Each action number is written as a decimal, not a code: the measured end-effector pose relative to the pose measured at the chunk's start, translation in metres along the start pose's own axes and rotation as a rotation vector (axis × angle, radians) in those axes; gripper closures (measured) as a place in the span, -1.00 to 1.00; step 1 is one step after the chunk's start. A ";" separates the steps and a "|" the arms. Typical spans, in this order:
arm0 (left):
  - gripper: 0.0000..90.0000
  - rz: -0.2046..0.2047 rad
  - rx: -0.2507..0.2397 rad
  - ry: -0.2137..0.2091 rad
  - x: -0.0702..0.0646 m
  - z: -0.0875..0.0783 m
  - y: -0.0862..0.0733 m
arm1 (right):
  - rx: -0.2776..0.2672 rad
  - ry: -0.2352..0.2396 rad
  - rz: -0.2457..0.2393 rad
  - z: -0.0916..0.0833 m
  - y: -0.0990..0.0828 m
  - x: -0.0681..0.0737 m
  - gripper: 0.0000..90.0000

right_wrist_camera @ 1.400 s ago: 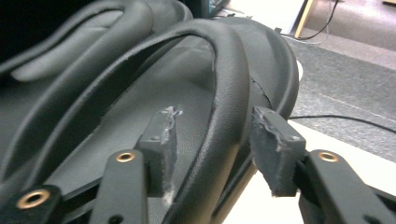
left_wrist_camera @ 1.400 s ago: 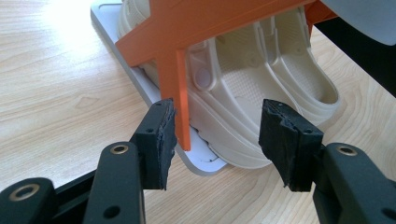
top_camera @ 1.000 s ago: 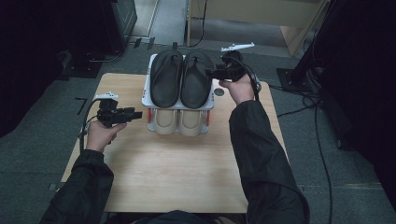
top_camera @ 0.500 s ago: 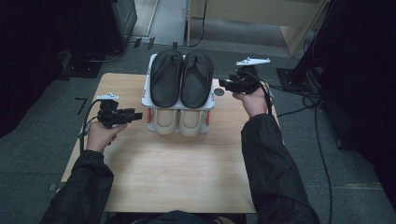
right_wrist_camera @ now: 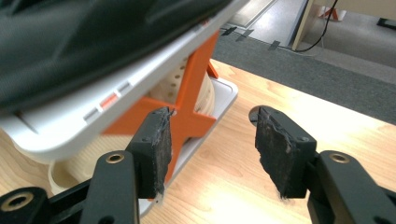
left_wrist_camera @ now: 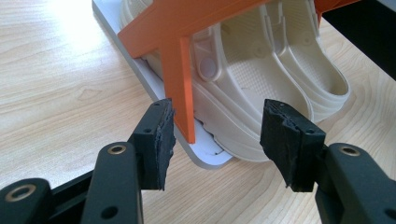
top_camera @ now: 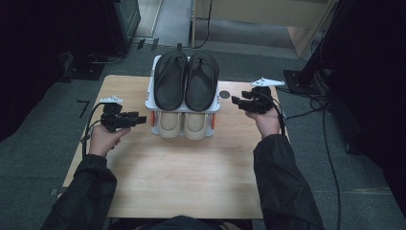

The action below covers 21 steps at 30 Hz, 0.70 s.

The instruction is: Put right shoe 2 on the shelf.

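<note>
A two-tier shoe rack [top_camera: 151, 91] with white shelves and orange struts [left_wrist_camera: 180, 74] stands at the table's far middle. Two black sandals [top_camera: 186, 80] lie on its top shelf. A pair of cream clogs [top_camera: 183, 124] [left_wrist_camera: 261, 88] sits on the lower shelf. My left gripper [top_camera: 136, 119] [left_wrist_camera: 217, 135] is open just left of the rack, level with the lower shelf, holding nothing. My right gripper [top_camera: 238, 100] [right_wrist_camera: 212, 149] is open to the right of the rack, a short gap away, also holding nothing. In the right gripper view the top shelf [right_wrist_camera: 93, 112] and a black sandal [right_wrist_camera: 70, 37] loom at upper left.
A small dark round hole [top_camera: 224, 94] [right_wrist_camera: 254, 114] sits in the wooden table [top_camera: 182, 177] between the rack and my right gripper. Grey carpet [top_camera: 38, 143] surrounds the table, with cables [top_camera: 330, 143] at right and a dark stand [top_camera: 297, 76] beyond.
My right gripper has drawn back from the rack's top right corner, moving right and nearer to the person. The left gripper has stayed put.
</note>
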<state>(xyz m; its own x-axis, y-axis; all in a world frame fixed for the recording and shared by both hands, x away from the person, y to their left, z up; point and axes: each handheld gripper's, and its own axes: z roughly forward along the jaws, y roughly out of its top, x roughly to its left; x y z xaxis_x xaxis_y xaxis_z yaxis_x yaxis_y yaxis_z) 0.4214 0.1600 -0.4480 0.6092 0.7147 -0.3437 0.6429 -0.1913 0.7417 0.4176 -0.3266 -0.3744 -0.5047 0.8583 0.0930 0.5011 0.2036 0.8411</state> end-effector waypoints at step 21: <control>-0.04 0.012 0.026 -0.005 -0.002 0.005 -0.002 | 0.053 0.016 0.030 -0.005 -0.083 -0.009 0.04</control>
<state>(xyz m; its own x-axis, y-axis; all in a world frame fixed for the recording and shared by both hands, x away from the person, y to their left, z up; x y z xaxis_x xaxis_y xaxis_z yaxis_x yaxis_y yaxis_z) 0.4215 0.1560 -0.4513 0.6196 0.7085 -0.3378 0.6469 -0.2172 0.7309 0.3767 -0.3532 -0.4427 -0.4995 0.8570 0.1267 0.5527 0.2026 0.8084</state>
